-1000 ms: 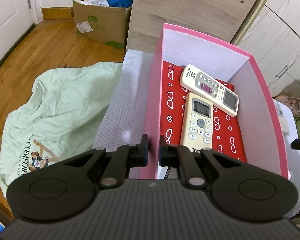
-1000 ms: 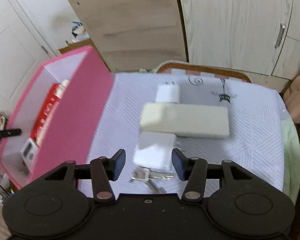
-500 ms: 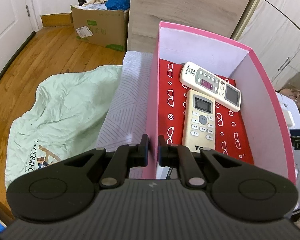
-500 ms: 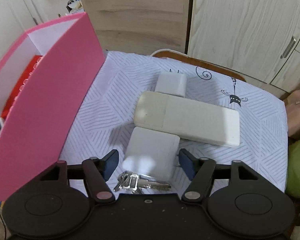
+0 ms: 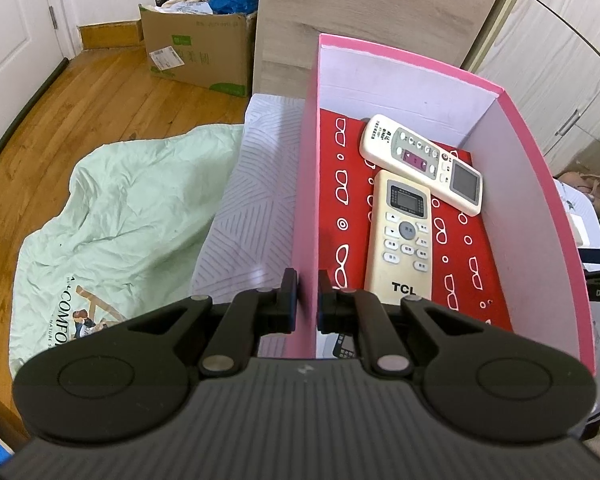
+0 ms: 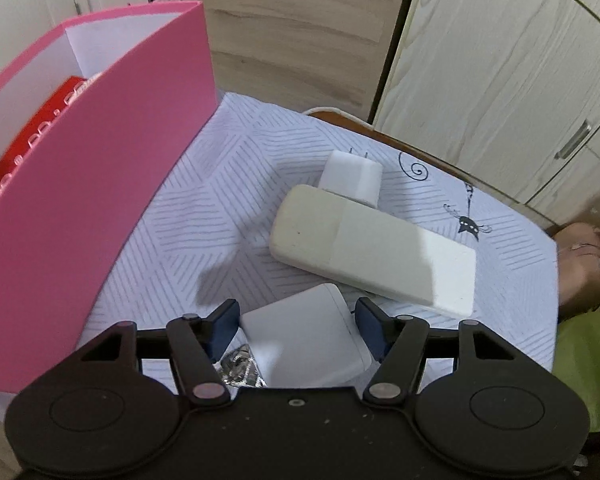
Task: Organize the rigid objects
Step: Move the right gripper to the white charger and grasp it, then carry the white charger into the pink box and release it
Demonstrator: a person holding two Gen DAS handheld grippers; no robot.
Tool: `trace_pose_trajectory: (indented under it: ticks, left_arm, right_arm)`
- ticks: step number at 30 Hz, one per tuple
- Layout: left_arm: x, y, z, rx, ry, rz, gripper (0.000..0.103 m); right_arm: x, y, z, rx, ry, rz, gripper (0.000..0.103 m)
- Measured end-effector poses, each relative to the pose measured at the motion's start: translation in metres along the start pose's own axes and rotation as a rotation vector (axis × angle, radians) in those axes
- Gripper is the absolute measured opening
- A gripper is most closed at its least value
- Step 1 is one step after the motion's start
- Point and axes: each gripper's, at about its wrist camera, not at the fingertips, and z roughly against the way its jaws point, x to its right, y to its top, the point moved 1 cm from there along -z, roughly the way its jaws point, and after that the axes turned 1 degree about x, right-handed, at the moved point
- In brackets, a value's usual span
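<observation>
White adapter between right claw fingers

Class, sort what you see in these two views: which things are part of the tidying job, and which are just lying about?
Part of the job: pink box, two remotes, square white adapter, long white block, plug charger, keys.

Lying about: green bedding, cardboard box.

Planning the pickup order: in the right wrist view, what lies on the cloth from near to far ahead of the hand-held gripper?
Keys → square white adapter → long cream block → white plug charger.
</observation>
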Motion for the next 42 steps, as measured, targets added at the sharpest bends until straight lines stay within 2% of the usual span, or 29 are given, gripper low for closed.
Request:
trace_pose_trajectory:
  ticks: [9,13,17,25,31,37,42]
  left_arm:
    - [-0.001,-0.001,0.001,-0.002,-0.006,0.008,0.008]
    - [-0.001,-0.001,0.001,-0.002,-0.006,0.009,0.008]
    - [0.000,-0.001,0.001,0.000,-0.005,0.010,0.008]
    - [0.002,-0.001,0.002,0.002,-0.002,0.007,0.008]
    - [0.001,-0.001,0.003,0.002,-0.002,0.006,0.008]
    - [0.001,0.000,0.004,0.001,-0.007,0.013,0.008]
    - [0.001,0.000,0.007,0.008,-0.003,0.006,0.007]
  right_arm:
    - [-0.003,-0.013,0.012,-0.014,0.051,0.089,0.072]
    - [-0.002,-0.020,0.003,-0.043,0.037,0.091,0.070]
    - [0.000,-0.018,0.009,0.004,0.038,0.065,0.062]
    - [0.010,-0.019,0.017,0.027,0.018,0.003,0.061]
    - [0.018,-0.016,0.031,0.060,0.099,-0.058,0.062]
    - [0.020,-0.013,0.027,0.051,0.070,-0.093,0.062]
    - [0.025,-0.008,0.050,0.113,0.133,-0.153,0.062]
